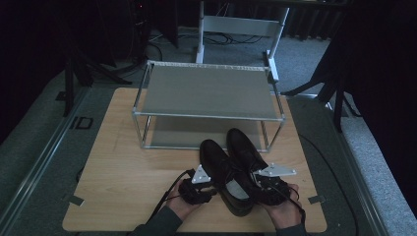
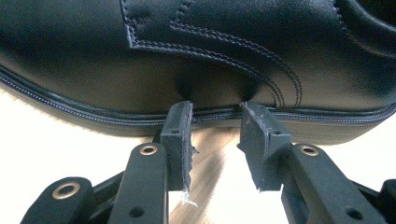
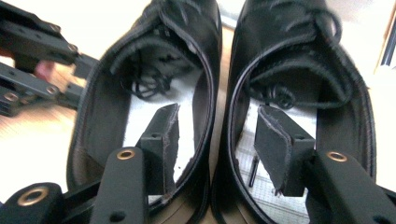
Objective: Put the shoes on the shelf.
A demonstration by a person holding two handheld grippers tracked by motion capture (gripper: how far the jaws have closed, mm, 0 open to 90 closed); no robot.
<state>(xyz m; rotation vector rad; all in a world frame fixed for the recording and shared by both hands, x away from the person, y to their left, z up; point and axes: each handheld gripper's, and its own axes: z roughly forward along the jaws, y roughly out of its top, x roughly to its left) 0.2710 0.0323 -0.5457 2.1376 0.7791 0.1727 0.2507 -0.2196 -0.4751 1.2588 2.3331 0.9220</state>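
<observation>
Item 1: pair of black leather lace-up dress shoes, lying side by side and touching on a pale wood-grain tabletop (image 1: 123,162). The left shoe (image 1: 221,174) and the right shoe (image 1: 248,147) both point toes away from the person, heels toward the grippers.

Item 2: left gripper (image 1: 196,189), black, two-jawed, with a grey three-cornered plate on top, held in the person's left hand (image 1: 184,204). It sits just beside the outer flank of the left shoe. In the left gripper view its jaws stand part-way apart, pad tips pressed against the shoe's side (image 2: 196,56) just above the stitched sole seam, where the leather dimples; nothing lies between the pads, so it pushes rather than clamps.

Item 3: right gripper (image 1: 273,184), same build, held in the person's right hand (image 1: 285,211), at the heel end of the pair. Its jaws stand wide apart: in the right gripper view one pad hangs over the opening of the left shoe (image 3: 154,70) and the other over the opening of the right shoe (image 3: 299,60), the two touching inner walls between them. The pads press on nothing. The left gripper shows beyond, at the upper left of that view.

Item 4: two-tier metal-framed shoe rack with grey shelves (image 1: 209,91), standing ahead of both grippers, just beyond the toes, the toes close to its lower tier.
</observation>
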